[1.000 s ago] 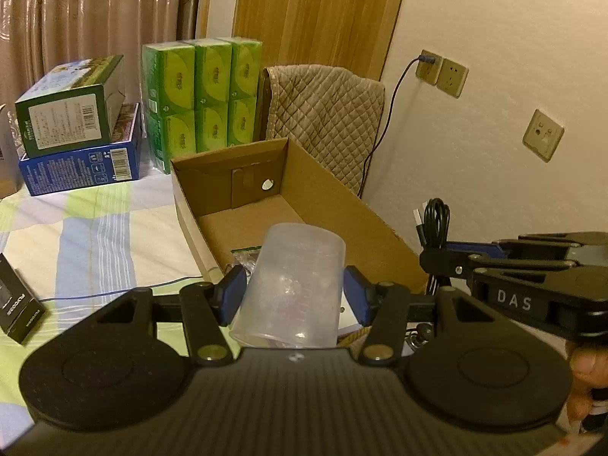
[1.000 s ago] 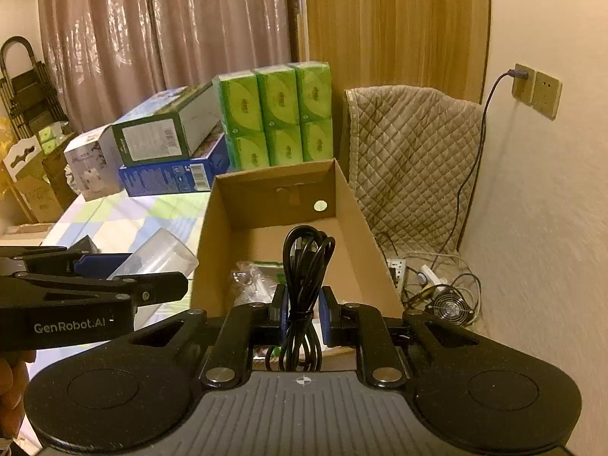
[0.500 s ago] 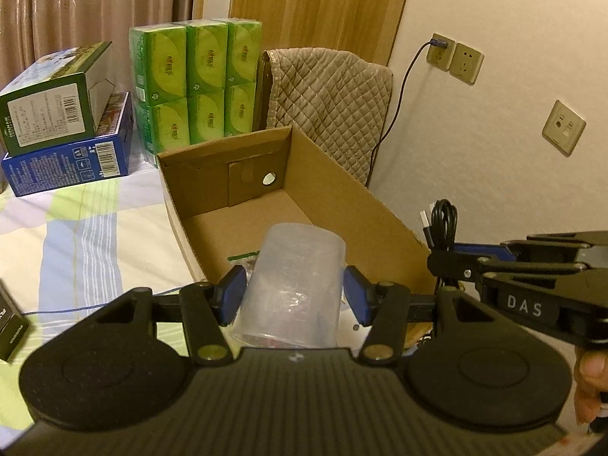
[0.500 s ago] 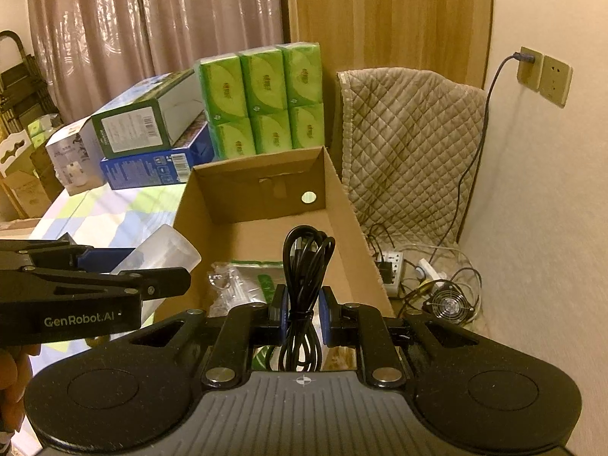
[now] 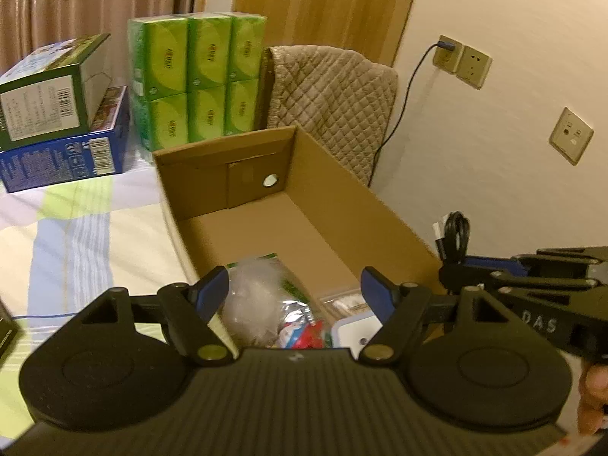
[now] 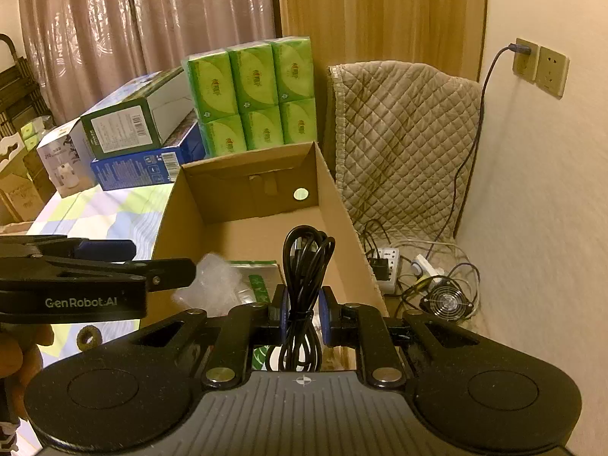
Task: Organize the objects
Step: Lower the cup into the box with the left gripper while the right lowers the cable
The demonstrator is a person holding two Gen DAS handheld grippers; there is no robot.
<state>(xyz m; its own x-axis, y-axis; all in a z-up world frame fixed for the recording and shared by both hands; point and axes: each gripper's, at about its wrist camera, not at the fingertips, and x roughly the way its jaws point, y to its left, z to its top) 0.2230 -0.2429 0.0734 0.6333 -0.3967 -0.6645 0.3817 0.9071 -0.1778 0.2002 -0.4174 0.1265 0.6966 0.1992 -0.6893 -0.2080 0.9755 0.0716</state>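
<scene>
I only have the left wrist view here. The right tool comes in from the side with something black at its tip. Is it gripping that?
Observer: Yes. The right tool is shut on a coiled black cable, its loop standing up between the fingers.
Operator: What lies past the box's right wall?
Observer: On the floor beside the cardboard box, a white power strip and a small fan sit among loose cords.
Operator: Anything left of the blue carton?
Observer: A white carton stands next to the blue carton.
</scene>
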